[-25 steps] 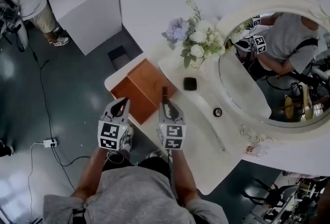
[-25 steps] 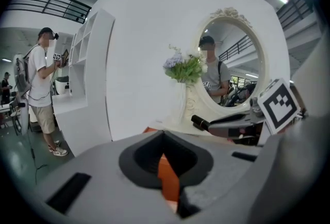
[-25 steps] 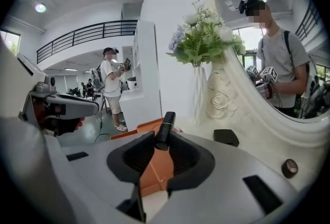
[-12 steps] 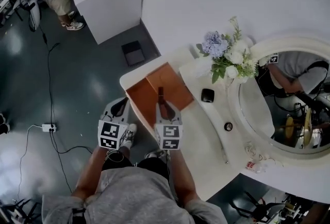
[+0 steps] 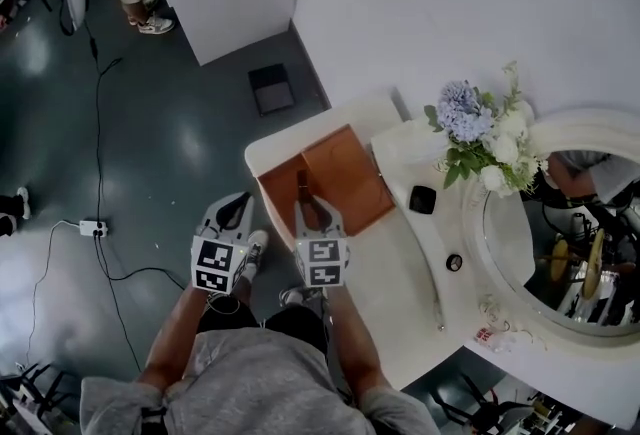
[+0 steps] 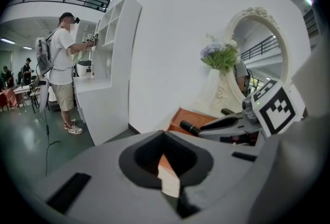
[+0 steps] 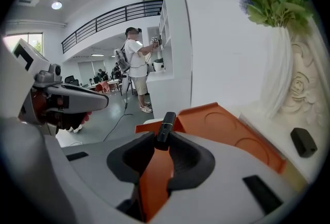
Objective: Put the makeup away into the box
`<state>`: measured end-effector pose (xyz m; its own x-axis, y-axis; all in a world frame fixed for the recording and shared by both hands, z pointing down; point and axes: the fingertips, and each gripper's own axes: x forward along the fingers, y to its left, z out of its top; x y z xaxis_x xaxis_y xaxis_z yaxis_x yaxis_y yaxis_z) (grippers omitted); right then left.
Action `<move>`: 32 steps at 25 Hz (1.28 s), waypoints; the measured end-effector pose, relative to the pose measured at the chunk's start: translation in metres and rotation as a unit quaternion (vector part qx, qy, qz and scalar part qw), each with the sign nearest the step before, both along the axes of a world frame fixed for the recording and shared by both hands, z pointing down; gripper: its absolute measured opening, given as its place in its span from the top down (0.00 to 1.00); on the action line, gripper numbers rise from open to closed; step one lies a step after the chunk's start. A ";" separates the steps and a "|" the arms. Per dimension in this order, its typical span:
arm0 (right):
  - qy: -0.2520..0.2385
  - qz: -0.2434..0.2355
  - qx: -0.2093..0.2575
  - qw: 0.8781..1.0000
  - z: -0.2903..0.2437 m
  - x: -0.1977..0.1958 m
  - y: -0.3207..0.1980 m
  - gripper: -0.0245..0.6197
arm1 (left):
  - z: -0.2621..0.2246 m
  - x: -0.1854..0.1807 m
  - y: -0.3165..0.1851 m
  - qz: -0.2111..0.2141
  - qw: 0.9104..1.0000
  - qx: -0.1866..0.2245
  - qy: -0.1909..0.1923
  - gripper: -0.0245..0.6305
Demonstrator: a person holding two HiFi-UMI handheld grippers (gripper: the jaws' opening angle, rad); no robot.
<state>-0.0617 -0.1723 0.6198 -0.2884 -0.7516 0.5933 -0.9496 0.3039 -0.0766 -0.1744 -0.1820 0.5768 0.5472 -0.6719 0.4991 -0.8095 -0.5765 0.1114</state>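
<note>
**Tube held over the open box**

Head view: the right gripper (image 5: 305, 200) pinched a dark makeup tube (image 5: 303, 185) above the orange box (image 5: 350, 178) at the worktop (image 5: 400, 273) corner, probably for dropping in. The left gripper (image 5: 232, 211) hung beyond the worktop's edge.

Left gripper view: its tips met, empty.

Right gripper view: the box interior lay bare ahead.

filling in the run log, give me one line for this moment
right gripper: jaws shut on dark makeup tube | position: over orange box | left gripper: jaws together, empty
</note>
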 end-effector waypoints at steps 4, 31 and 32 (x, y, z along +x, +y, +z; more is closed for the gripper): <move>0.005 -0.012 -0.025 1.000 0.019 -0.008 -0.009 0.81 | 0.016 -0.007 -0.006 -0.007 1.000 -0.014 -0.001 0.96; 0.007 -0.032 -0.142 0.989 0.090 -0.024 -0.024 0.65 | 0.057 -0.030 -0.021 -0.021 0.998 -0.055 -0.008 0.96; 0.008 -0.034 -0.143 0.989 0.092 -0.025 -0.023 0.65 | 0.057 -0.030 -0.020 -0.021 0.998 -0.054 -0.008 0.96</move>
<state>-0.0863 -0.1951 0.7117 -0.3207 -0.5310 0.7844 -0.9297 0.3347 -0.1535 -0.2049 -0.2024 0.6341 0.5111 -0.6355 0.5787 -0.8347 -0.5275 0.1580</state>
